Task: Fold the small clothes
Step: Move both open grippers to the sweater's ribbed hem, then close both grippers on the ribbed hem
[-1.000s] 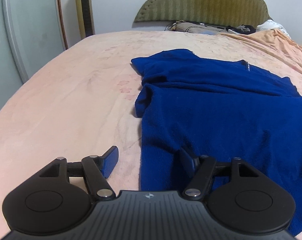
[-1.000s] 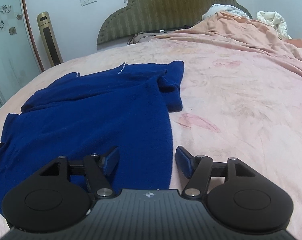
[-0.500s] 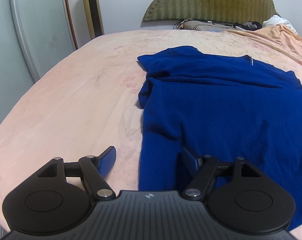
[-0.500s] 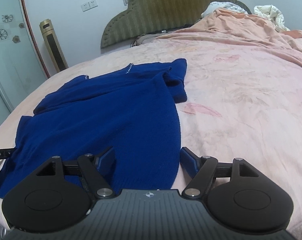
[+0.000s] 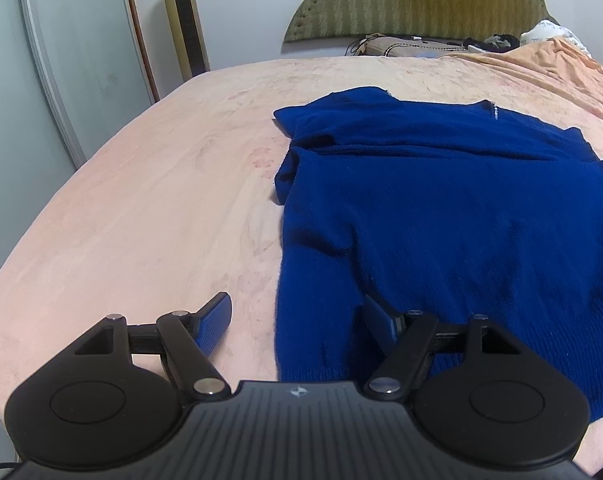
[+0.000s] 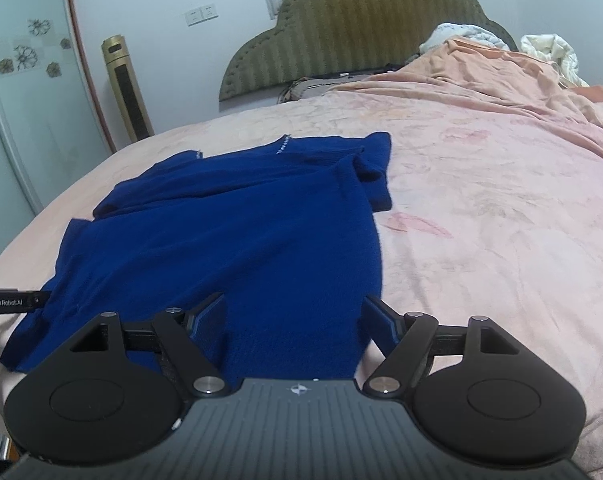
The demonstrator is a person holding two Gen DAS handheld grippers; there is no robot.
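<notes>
A dark blue sweater (image 5: 441,220) lies spread flat on the pink bed sheet (image 5: 141,220), sleeves folded in near its far end. My left gripper (image 5: 297,314) stands open over the sweater's near left hem corner; one finger is above the sheet, the other above the knit. In the right wrist view the same sweater (image 6: 229,240) fills the left half. My right gripper (image 6: 295,314) hangs over the near right hem corner with its jaws opening; the cloth lies below them, and the pads do not press it. A finger of the left gripper (image 6: 9,302) pokes in at the left edge.
A green padded headboard (image 6: 353,40) closes the far end of the bed. An orange quilt (image 6: 501,80) is heaped at the far right. A gold tower fan (image 5: 183,20) and a glass door with flower stickers (image 5: 61,60) stand beyond the bed's left edge.
Both grippers have drawn back toward the near edge of the bed, so the sweater sits farther off in both views. The right jaws have spread wider.
</notes>
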